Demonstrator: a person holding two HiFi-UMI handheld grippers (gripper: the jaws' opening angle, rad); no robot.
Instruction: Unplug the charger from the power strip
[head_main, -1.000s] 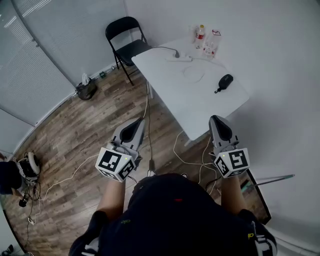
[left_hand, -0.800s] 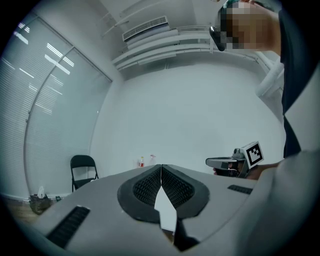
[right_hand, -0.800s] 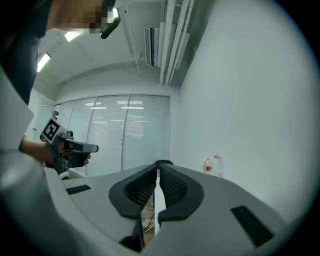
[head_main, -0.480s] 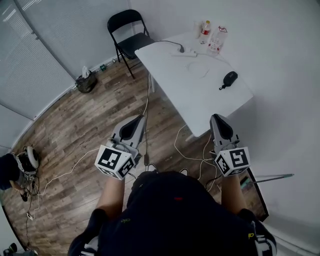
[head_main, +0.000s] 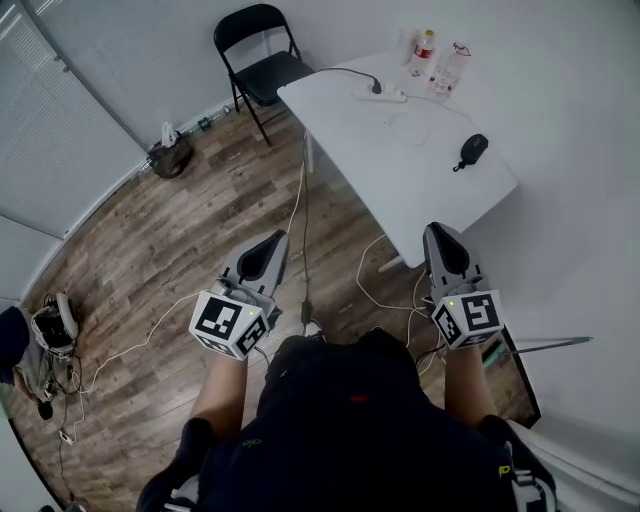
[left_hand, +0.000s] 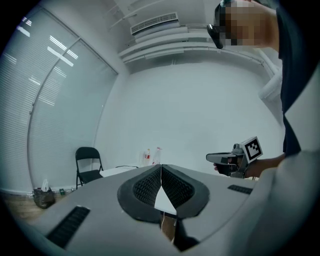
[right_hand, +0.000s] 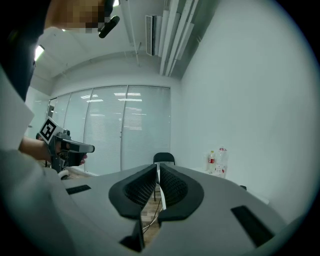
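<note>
A white power strip lies at the far end of the white table. A black charger plug sits in it, its dark cable running off the table's far edge. Both grippers hang over the floor, well short of the table. My left gripper is shut with nothing in it, its jaws meeting at the tips. My right gripper is also shut and empty, near the table's front corner. Each gripper shows in the other's view: the right gripper and the left gripper.
On the table lie a coiled white cable, a black mouse-like object and two bottles by the wall. A black folding chair stands beyond. Cables trail over the wooden floor; a small bag sits left.
The table and chair have slid up and to the right in the head view as the person shifts. Both grippers moved along together, still shut and side by side.
</note>
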